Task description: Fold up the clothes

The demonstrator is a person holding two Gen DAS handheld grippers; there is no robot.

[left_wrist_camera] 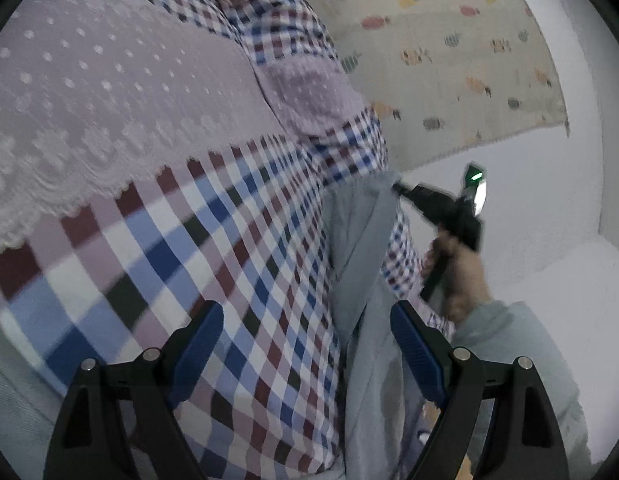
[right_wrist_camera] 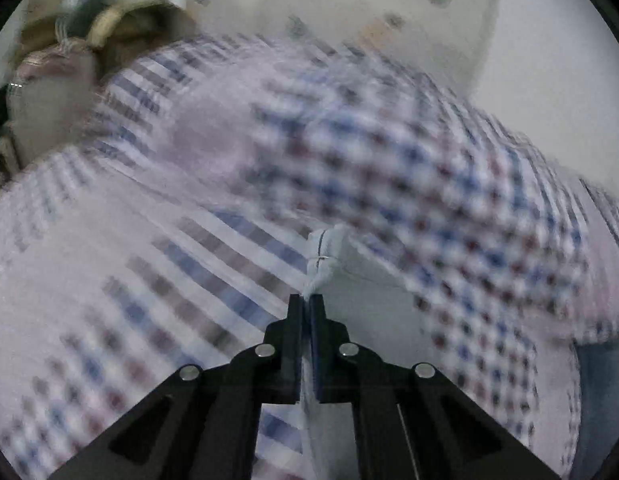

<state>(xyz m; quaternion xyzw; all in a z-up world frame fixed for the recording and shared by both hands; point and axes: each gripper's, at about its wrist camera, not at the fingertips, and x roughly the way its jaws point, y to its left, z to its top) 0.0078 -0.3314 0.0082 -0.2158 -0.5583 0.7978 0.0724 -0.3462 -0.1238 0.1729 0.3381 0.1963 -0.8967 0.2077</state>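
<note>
Right wrist: pinching light-blue garment (right_wrist_camera: 349, 264) edge w/ right hand-held gripper (right_wrist_camera: 307, 300), fully closed. Left hand-held gripper (left_wrist_camera: 307, 344) hanging wide open, empty, just above garment draped over checkered bed (left_wrist_camera: 229, 240). Advising: grabbing opposite edge, keeping tension.

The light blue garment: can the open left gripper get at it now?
Probably yes. The light blue garment hangs just ahead of the open left gripper, nothing between them; the right gripper pinches its upper end.
</note>
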